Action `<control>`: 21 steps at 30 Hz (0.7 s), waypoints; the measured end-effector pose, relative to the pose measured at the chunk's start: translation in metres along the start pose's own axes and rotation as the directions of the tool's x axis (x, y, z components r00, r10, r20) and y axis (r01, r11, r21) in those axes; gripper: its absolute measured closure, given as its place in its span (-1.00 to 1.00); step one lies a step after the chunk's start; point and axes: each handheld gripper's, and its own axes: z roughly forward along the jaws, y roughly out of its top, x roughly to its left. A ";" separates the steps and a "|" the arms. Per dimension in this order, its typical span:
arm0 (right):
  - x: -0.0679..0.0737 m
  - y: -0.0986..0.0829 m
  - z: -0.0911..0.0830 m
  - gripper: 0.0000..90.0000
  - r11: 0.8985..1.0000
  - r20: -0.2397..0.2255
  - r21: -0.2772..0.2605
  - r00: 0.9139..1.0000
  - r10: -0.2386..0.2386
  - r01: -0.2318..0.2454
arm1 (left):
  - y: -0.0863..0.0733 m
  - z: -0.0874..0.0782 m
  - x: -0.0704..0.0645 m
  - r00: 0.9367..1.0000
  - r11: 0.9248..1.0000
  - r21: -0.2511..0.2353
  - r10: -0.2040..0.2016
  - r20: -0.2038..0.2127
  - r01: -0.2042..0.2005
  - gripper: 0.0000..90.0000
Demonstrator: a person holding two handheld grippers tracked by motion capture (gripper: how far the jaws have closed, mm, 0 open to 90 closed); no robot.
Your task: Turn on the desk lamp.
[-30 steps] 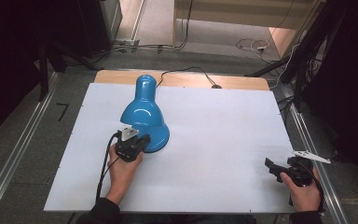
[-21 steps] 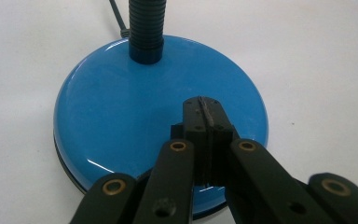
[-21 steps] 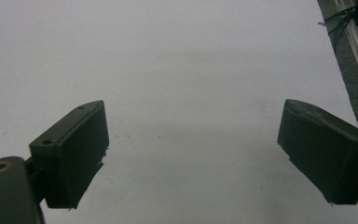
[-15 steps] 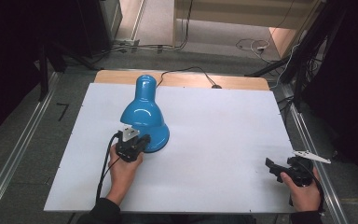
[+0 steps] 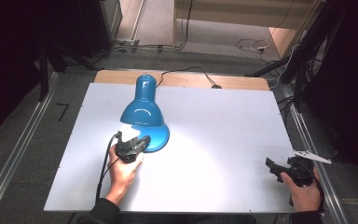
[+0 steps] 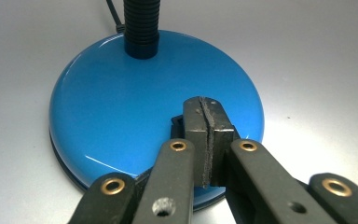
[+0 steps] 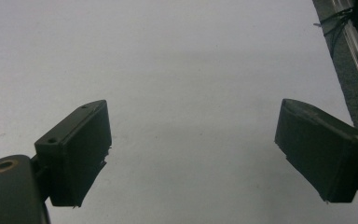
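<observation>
White and lit from overhead, the counter (image 5: 223,140) sits on a wooden top inside a dark room, with metal rails along both sides and loose cables on the floor beyond its far edge. Left of centre on the white sheet stands a blue desk lamp (image 5: 144,112), its shade pointing toward the far side and its round base (image 6: 135,102) resting flat on the counter, with a black cord (image 5: 186,73) running off from the lamp toward the far edge. The left gripper (image 5: 135,143), held in a person's left hand (image 5: 123,172) that comes in from the near edge, sits at the near rim of that base. The left gripper view shows its fingers (image 6: 223,135) pressed together with no gap between the pads, their tips lying just over the glossy blue surface beside a small dark part on the base; whether they press on it cannot be told. A black ribbed neck (image 6: 141,21) rises from the far side of the base. Well apart, at the near right corner of the counter, the right gripper (image 5: 279,169) rests in the person's right hand (image 5: 305,193); its fingers (image 7: 77,149) stand wide apart over bare white surface, holding nothing.
</observation>
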 end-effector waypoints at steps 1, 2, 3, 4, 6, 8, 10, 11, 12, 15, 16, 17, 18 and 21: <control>0.000 0.000 0.000 -0.79 1.000 0.000 0.000 1.000 0.002 -0.002 | 0.000 0.000 0.000 1.000 1.000 0.000 0.000 0.001 0.000 1.00; 0.000 0.000 0.000 -0.79 1.000 -0.002 -0.002 1.000 0.003 -0.003 | 0.000 -0.001 0.001 1.000 1.000 0.002 -0.002 0.002 0.002 1.00; -0.001 0.000 0.000 -0.79 1.000 -0.003 -0.001 1.000 0.005 -0.005 | 0.000 -0.001 0.001 1.000 1.000 0.005 -0.008 0.004 0.008 1.00; -0.001 0.000 0.000 -0.79 1.000 -0.003 -0.002 1.000 0.006 -0.006 | 0.001 -0.003 0.003 1.000 1.000 -0.005 -0.017 0.010 0.017 0.95; -0.001 0.000 -0.001 -0.79 1.000 -0.001 -0.003 1.000 0.007 -0.007 | 0.001 -0.004 0.003 1.000 1.000 -0.011 -0.025 0.012 0.025 0.78; -0.001 0.000 -0.001 -0.79 1.000 0.000 -0.004 1.000 0.006 -0.006 | 0.002 -0.006 0.004 0.999 0.999 -0.020 -0.035 0.020 0.036 0.65; -0.001 0.000 -0.001 -0.79 1.000 -0.001 -0.003 1.000 0.007 -0.007 | 0.003 -0.007 0.005 0.999 0.999 -0.021 -0.043 0.030 0.044 0.60; -0.001 0.000 -0.001 -0.79 1.000 -0.002 -0.002 1.000 0.007 -0.007 | 0.003 -0.008 0.005 0.999 0.999 -0.019 -0.043 0.031 0.043 0.48; -0.001 0.000 -0.001 -0.79 1.000 -0.002 -0.002 1.000 0.007 -0.007 | 0.003 -0.008 0.005 0.999 0.999 -0.019 -0.041 0.030 0.042 0.48; -0.001 0.000 -0.001 -0.79 1.000 0.000 -0.003 1.000 0.006 -0.006 | 0.003 -0.008 0.006 0.999 1.000 -0.007 -0.030 0.027 0.030 -0.08; -0.001 0.000 -0.001 -0.79 1.000 0.000 -0.003 1.000 0.007 -0.007 | 0.002 -0.008 0.006 0.999 1.000 0.001 -0.030 0.034 0.030 -0.16; -0.001 0.000 -0.001 -0.79 1.000 0.000 -0.003 1.000 0.006 -0.006 | 0.002 -0.009 0.006 0.999 1.000 0.014 -0.027 0.022 0.027 -0.22; -0.001 0.000 -0.001 -0.79 1.000 0.000 -0.003 1.000 0.005 -0.005 | 0.002 -0.009 0.006 0.999 1.000 0.014 -0.027 0.022 0.027 -0.27; -0.001 0.000 -0.001 -0.79 1.000 -0.001 -0.002 1.000 0.006 -0.006 | 0.003 -0.011 0.007 0.999 0.999 0.004 -0.039 0.022 0.039 -0.28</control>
